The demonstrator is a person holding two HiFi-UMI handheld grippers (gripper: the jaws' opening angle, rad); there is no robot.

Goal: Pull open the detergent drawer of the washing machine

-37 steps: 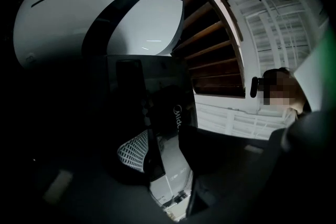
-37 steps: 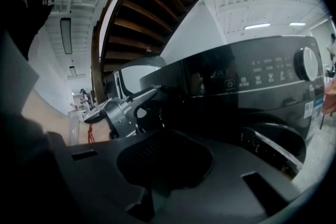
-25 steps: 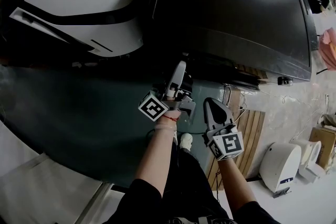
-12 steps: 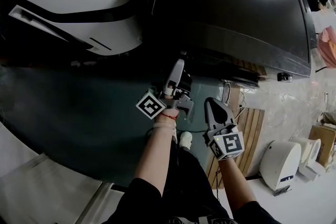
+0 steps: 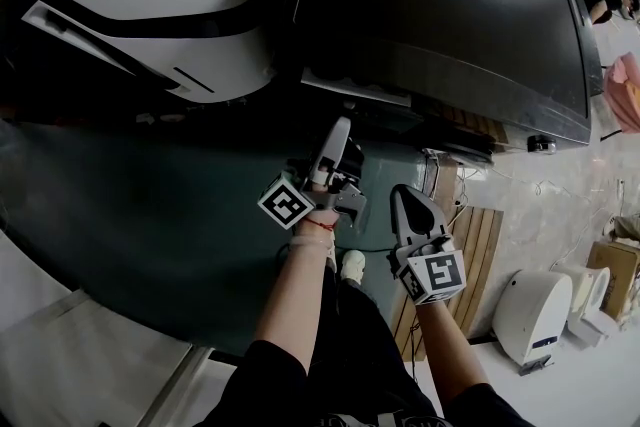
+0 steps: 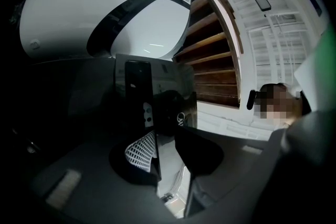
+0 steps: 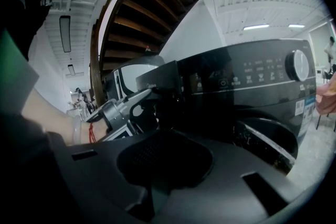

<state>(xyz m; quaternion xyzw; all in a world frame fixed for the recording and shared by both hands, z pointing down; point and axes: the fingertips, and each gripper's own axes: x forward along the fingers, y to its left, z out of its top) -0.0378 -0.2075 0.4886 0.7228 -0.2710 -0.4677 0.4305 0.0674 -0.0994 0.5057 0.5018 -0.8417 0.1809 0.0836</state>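
Detergent drawer slid slightly out of washing machine (pale strip showing). Left gripper fingers just closed onto drawer front; right gripper fingers together, empty, below drawer.

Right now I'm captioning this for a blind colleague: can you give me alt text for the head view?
A person's left hand-held gripper grips the front of the detergent drawer of a dark washing machine; the drawer stands slightly out, and the jaws have just been closing on it. Their right hand-held gripper hangs shut and empty beside it, lower in the picture.
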